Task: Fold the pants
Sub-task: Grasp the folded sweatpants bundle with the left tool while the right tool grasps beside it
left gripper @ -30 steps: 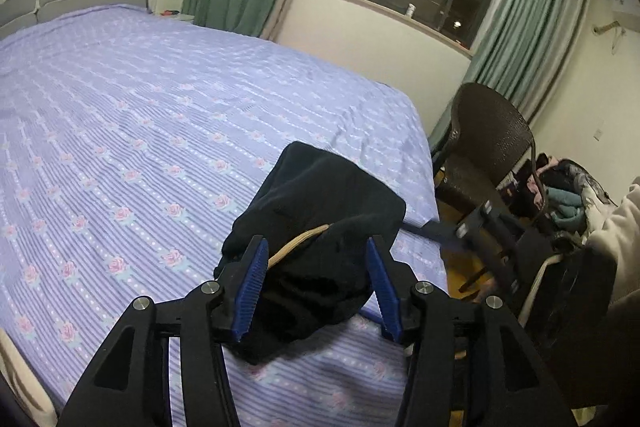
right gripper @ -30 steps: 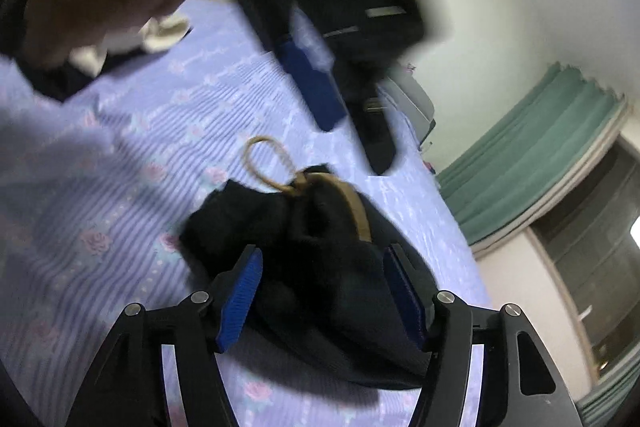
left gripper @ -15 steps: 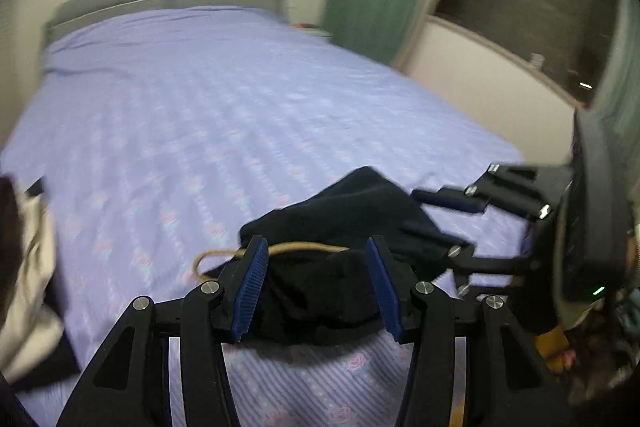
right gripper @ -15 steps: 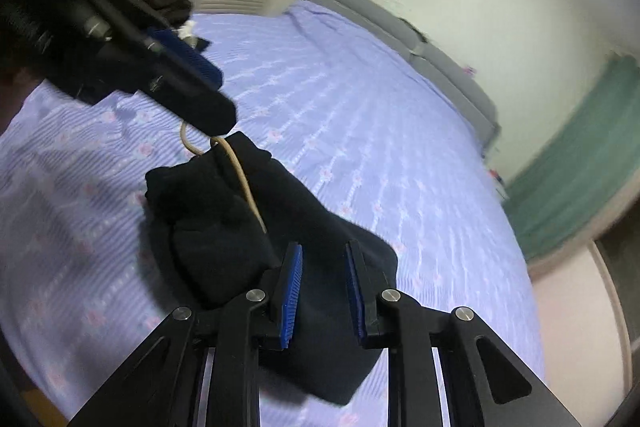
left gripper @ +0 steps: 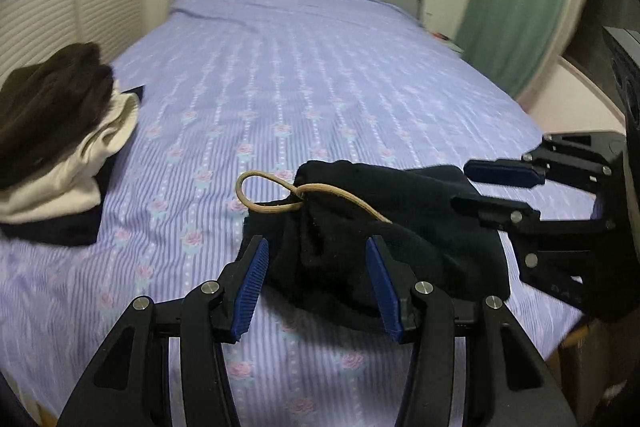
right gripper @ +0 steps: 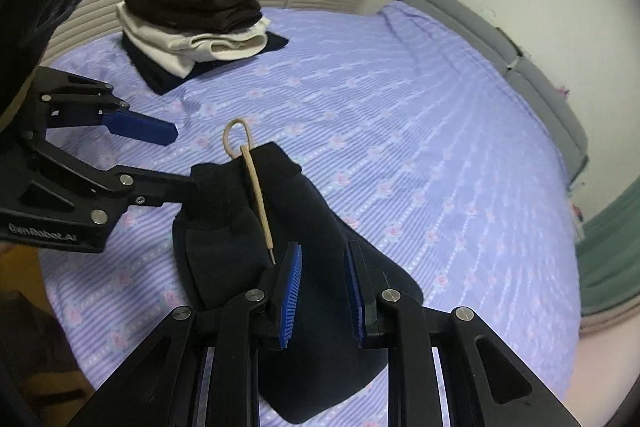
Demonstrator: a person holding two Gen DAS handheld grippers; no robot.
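Here, both claws, left claw [left gripper: 316, 283] and right claw [right gripper: 322, 295], apart over black pants [left gripper: 380, 227].

Dark folded pants [right gripper: 312, 267] on purple bedsheet [right gripper: 420, 147], right gripper [right gripper: 322, 297] jaws apart above them

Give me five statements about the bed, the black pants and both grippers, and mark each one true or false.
1. The black pants lie bunched on the lilac bedsheet. True.
2. The left gripper is clamped shut on the pants. False: its jaws stand wide apart with the pants seen between them.
3. A tan drawstring loops out of the pants. True.
4. The folded stack has a white garment on top. False: a dark brown one is on top, with the white beneath it.
5. The right gripper is open, its jaws parted over the pants. True.
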